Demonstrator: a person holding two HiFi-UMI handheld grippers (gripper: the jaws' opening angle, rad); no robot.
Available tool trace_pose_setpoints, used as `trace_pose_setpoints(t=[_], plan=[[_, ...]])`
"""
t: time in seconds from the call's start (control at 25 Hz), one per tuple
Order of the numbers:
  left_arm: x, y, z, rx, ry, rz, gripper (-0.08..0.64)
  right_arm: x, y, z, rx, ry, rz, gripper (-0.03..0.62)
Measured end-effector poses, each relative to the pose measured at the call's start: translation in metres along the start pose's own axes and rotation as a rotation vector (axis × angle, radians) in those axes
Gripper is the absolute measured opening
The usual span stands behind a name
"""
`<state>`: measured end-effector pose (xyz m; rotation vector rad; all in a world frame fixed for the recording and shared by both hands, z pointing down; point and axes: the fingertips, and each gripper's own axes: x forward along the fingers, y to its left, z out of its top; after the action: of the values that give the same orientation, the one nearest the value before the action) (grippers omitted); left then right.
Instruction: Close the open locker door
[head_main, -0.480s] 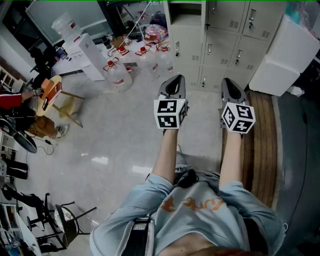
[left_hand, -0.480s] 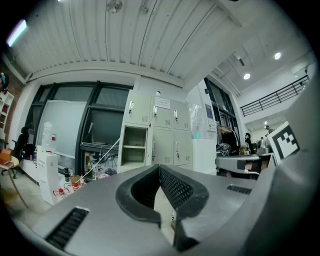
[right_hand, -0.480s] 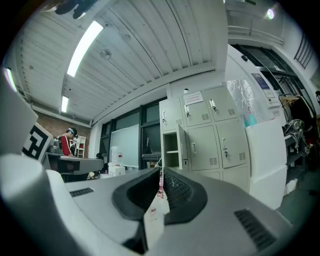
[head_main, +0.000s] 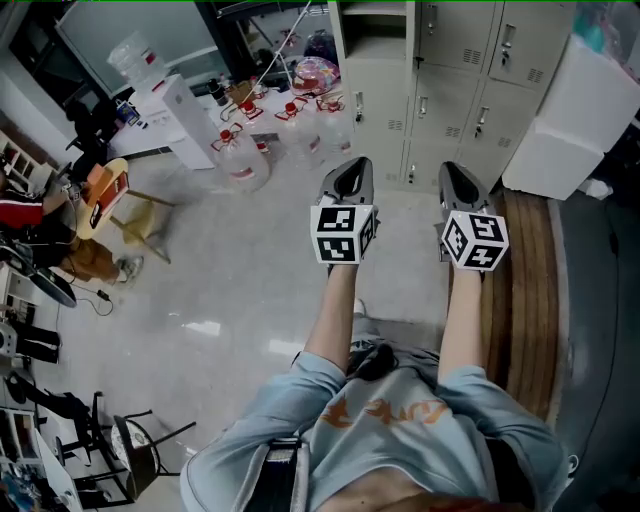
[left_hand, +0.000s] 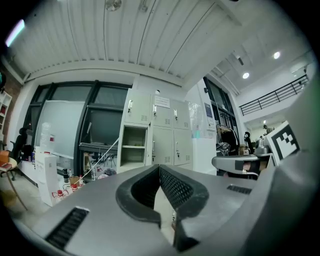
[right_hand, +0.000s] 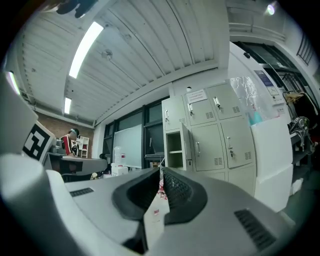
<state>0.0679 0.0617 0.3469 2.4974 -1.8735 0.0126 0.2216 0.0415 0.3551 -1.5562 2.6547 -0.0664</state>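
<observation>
Flat, perhaps metal locker door (right_hand: 186, 142), ajar

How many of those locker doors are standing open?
1. The open locker is in the leftmost column, just under the top row, its door swung out at its right. Some doors may be hidden.

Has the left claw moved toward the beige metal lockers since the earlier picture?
No. The left claw keeps its gap below the beige metal lockers; only the whole view slid slightly.
</observation>
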Motion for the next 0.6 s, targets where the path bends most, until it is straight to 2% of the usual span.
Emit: trace_pose_setpoints(t=[0.6], plan=[[0.041, 0.009, 0.001, -0.005, 0.013, -0.013, 0.021, 0.039, -0.022, -0.003, 0.075, -0.02, 0.029, 0.044]])
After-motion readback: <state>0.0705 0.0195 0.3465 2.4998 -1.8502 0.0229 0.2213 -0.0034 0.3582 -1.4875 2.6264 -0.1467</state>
